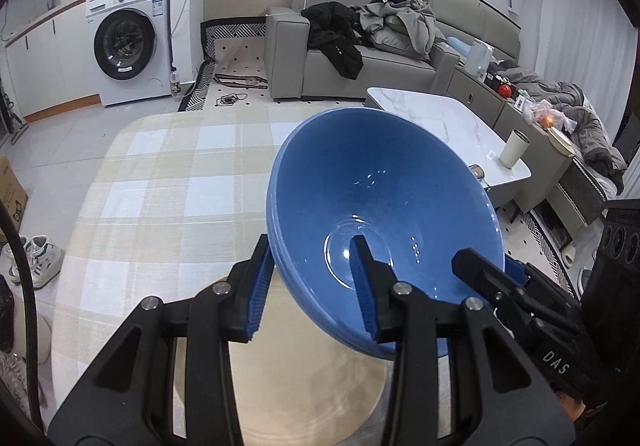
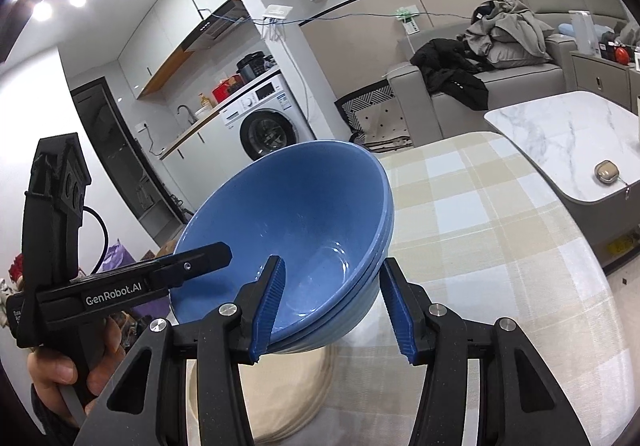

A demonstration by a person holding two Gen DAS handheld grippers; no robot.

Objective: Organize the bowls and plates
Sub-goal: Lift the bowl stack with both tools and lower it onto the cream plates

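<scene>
Holding a stack of blue bowls (image 1: pixel 384 202) up off the table, that is where we are right now, with both claws on the rim at opposite sides. From the left wrist view our left gripper (image 1: pixel 312 286) straddles the near wall of the stack, one blue ribbed pad outside and one inside, both pressed against the ceramic, so the claw is narrow and clamped on the bowls. Across the rim we see the right gripper (image 1: pixel 488 278) biting the far edge, one black finger over the lip.

Switching to the right wrist view, the blue bowls (image 2: pixel 296 222) show three nested rims and tilt toward us. Our right gripper (image 2: pixel 332 302) has its left pad inside the top bowl and its right pad outside the stack's wall; how firmly the outer pad bears on the ceramic we cannot tell, but the bowls hang between the two tools. The left gripper (image 2: pixel 208 262) reaches in from the left, and a hand (image 2: pixel 68 370) wraps its black handle.

Below the stack lies a cream plate (image 1: pixel 288 378) on the checked tablecloth (image 1: pixel 160 174), directly under the raised bowls. Beyond the table stand a marble coffee table (image 1: pixel 440 118), a grey sofa (image 1: pixel 360 74) piled with clothes, and a washing machine (image 1: pixel 128 42).
</scene>
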